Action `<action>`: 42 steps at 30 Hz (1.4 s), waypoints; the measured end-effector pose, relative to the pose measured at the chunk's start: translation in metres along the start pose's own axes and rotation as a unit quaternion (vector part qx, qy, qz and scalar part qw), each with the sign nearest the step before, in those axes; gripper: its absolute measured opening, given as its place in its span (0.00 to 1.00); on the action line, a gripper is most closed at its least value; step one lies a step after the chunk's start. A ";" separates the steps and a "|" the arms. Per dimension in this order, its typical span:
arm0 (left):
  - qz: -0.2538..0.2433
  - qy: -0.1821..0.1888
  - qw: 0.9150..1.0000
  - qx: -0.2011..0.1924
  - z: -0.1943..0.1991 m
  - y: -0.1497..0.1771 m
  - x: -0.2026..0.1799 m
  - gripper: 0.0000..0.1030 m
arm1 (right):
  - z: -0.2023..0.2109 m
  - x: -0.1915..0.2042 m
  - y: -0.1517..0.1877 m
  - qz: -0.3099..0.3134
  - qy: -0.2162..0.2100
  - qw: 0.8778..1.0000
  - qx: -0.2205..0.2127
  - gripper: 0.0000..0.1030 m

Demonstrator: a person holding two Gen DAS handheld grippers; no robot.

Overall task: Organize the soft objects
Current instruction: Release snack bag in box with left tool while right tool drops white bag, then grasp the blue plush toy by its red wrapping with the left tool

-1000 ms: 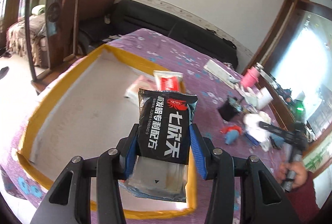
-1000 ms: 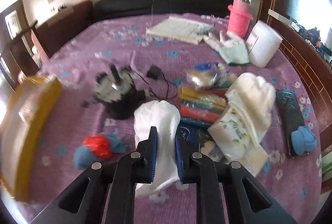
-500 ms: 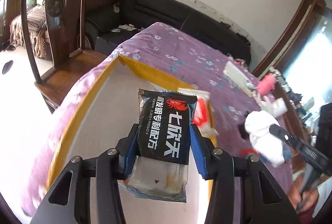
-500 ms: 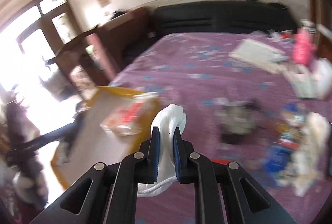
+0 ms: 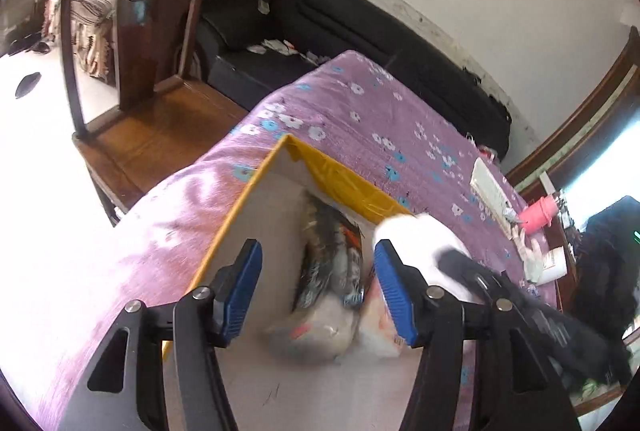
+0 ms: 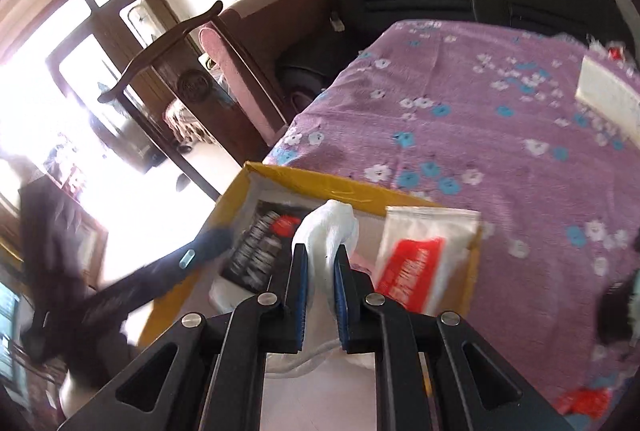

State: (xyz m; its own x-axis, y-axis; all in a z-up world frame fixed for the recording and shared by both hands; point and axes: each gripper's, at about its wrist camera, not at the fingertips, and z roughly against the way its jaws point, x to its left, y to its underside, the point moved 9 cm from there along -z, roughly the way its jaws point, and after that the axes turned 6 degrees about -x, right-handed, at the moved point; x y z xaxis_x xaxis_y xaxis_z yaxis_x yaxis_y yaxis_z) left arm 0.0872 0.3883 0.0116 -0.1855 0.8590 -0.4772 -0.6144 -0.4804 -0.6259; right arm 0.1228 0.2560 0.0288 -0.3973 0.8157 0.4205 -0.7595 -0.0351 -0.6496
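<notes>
Black packet, print blurred unreadable, between opening left gripper jaws; right gripper jaws pinching white cloth.

The left gripper is opening its jaws over a yellow-rimmed box sitting on a purple flowered cloth. A black snack packet, blurred, is lying in the box ahead of and between the blue pads, touching neither. Just to the gripper's right, the right gripper is carrying a white cloth in over the box rim.
</notes>
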 end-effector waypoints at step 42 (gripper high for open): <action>-0.330 0.054 0.939 0.077 -0.034 0.226 -0.278 0.88 | 0.315 -0.358 0.102 -0.148 0.209 0.937 -0.236 0.97</action>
State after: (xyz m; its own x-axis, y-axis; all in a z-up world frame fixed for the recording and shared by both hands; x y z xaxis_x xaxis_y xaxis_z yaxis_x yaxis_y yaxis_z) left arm 0.0258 0.0348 -0.0185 0.3485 0.9339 -0.0803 -0.6730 0.1897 -0.7150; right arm 0.0253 -0.2214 0.0114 0.1075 0.9078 0.4053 -0.4536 0.4076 -0.7926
